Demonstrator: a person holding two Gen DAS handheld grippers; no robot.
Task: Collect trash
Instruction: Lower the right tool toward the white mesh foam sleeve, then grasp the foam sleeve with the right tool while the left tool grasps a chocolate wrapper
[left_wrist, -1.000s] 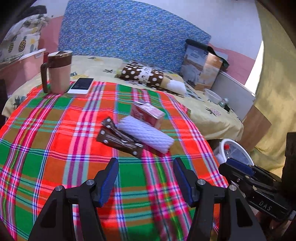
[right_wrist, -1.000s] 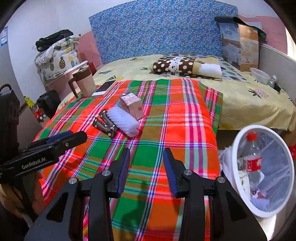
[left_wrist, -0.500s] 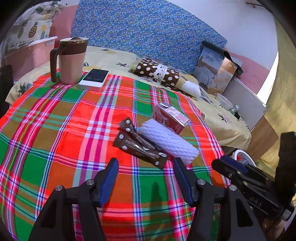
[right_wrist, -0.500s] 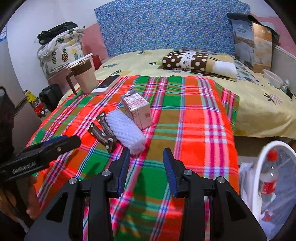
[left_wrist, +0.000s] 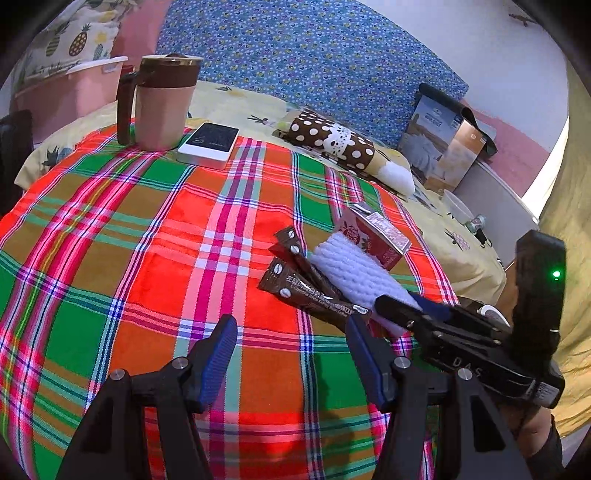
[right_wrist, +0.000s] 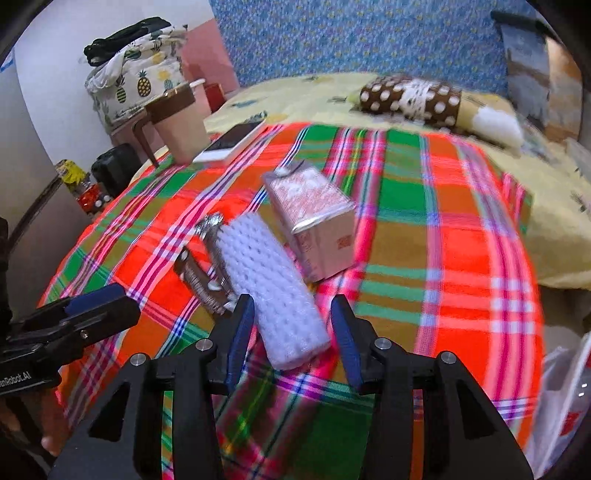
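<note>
A white foam net sleeve (right_wrist: 275, 291) lies on the plaid cloth (right_wrist: 424, 258) beside a small pink drink carton (right_wrist: 314, 218) and some brown sachet wrappers (right_wrist: 201, 275). My right gripper (right_wrist: 291, 317) has its jaws opening, with the near end of the sleeve between the fingertips and a gap on each side. In the left wrist view the same sleeve (left_wrist: 354, 273), carton (left_wrist: 375, 234) and wrappers (left_wrist: 306, 284) lie ahead to the right. My left gripper (left_wrist: 291, 350) is open and empty over the cloth, short of the wrappers. The right gripper (left_wrist: 413, 310) reaches in from the right.
A brown-lidded mug (left_wrist: 162, 99) and a white phone (left_wrist: 208, 144) sit at the cloth's far left. A polka-dot pouch (left_wrist: 332, 142) and a printed bag (left_wrist: 447, 144) lie further back. A bin's white bag (right_wrist: 565, 398) shows at the lower right edge.
Both grippers moved forward and down toward the trash pile. The right gripper's jaws widened and now straddle the foam sleeve's end. The bin slid out to the right edge.
</note>
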